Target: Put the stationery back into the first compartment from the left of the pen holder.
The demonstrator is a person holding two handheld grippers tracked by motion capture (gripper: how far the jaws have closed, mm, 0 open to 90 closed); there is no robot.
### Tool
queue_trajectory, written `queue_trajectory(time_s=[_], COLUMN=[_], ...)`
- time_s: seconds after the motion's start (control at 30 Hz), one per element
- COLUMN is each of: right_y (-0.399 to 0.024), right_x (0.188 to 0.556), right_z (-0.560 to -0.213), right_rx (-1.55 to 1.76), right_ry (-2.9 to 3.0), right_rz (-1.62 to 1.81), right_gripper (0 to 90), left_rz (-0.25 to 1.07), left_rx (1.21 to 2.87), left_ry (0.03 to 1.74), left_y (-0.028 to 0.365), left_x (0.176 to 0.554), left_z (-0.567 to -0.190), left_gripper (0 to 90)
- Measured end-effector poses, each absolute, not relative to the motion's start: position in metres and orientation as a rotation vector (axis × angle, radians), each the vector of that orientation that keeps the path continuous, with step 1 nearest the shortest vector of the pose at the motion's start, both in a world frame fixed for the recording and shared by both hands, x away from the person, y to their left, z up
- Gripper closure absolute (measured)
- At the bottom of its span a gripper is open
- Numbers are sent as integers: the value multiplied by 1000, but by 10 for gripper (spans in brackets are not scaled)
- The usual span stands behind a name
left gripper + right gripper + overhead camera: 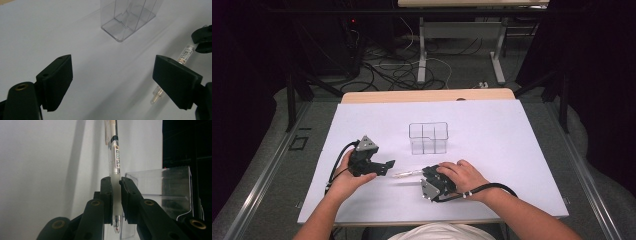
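the right gripper [428,176] is clamped on a clear pen [406,173], its jaws closed on the soft grip section near the writing tip. in the right gripper view the pen [115,165] runs straight out ahead of the jaws, its long axis in line with the way the gripper points, while the tip pokes back just past the pads toward the hand. most of the barrel, with its printed label and the clip end, lies beyond the jaws.

in the high view the pen lies nearly flat over the white table sheet [492,130], pointing from the right gripper toward the left gripper [388,165]. whether the far end rests on the sheet or floats just above it i cannot tell.

the left gripper's jaws stand wide apart and hold nothing. in the left gripper view the pen [186,53] passes behind the jaw on that view's right, with its free end [156,96] showing just below that jaw, so it sits off to one side of the gap, not between the jaws.

the clear divided holder [428,138] stands upright beyond both grippers, near and ahead of them, roughly between the two. the right gripper is the one carrying the pen, and the holder lies off to the side of the pen's axis, so i judge the pen would have to be swung and stood upright before it could drop into a compartment.
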State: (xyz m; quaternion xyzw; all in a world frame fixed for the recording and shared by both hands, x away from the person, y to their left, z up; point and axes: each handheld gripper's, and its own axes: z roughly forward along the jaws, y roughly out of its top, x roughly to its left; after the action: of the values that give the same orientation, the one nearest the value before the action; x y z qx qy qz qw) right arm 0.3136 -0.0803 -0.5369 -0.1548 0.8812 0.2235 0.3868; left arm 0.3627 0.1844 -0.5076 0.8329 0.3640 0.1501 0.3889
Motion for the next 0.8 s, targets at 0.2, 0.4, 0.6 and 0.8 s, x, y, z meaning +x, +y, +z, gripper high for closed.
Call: queue_trajectory(time_s=[0.2,0.4,0.6,0.8], right_y=[-80,-82,-88,-92], right_x=[316,321,329,332], right_z=[-538,-537,-533,-532], right_rx=[-459,-497,-525,-611], right_ry=[2206,2184,2234,2203], right_rz=[614,642,658,621], right_gripper=[803,802,803,803], left_rz=[357,331,304,288], left_rx=[2099,2112,2117,2130], left_ry=[919,907,899,886], left_y=[182,177,171,165], left_x=[361,359,357,356], left_z=[-506,-507,-508,-508], left_gripper=[187,209,223,241])
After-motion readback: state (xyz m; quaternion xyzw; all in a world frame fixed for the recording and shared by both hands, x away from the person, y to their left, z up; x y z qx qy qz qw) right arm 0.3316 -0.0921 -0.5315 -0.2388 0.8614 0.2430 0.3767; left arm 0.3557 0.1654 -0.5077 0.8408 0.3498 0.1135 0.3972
